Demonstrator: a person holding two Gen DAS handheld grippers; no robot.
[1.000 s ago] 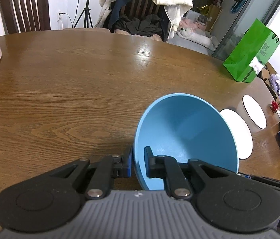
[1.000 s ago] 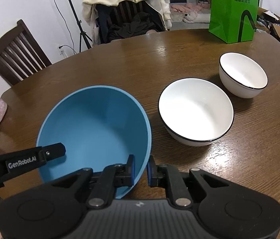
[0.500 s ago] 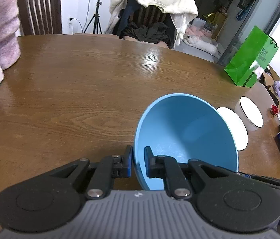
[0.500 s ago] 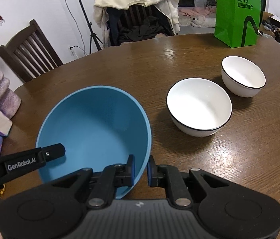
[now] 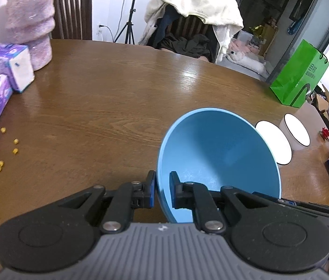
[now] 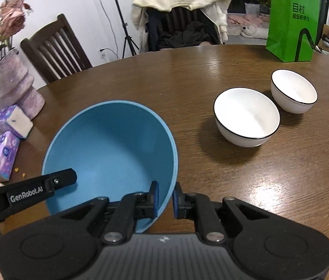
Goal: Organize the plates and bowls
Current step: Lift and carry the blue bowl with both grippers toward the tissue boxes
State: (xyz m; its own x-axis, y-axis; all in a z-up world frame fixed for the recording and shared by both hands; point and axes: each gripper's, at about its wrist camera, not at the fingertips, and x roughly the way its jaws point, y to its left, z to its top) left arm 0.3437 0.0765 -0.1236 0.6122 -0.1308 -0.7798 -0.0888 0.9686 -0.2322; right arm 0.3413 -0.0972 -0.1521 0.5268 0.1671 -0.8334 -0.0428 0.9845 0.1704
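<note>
Two grippers, left gripper and right gripper, jaws clamped on opposite rims of matte blue bowl, empty, tilted

The right gripper has its jaws clamped on the near rim of the blue bowl, seemingly lifted off the desk. The left gripper's finger reaches in over the bowl's left rim. Two white bowls sit side by side toward the desk's right edge.
</note>
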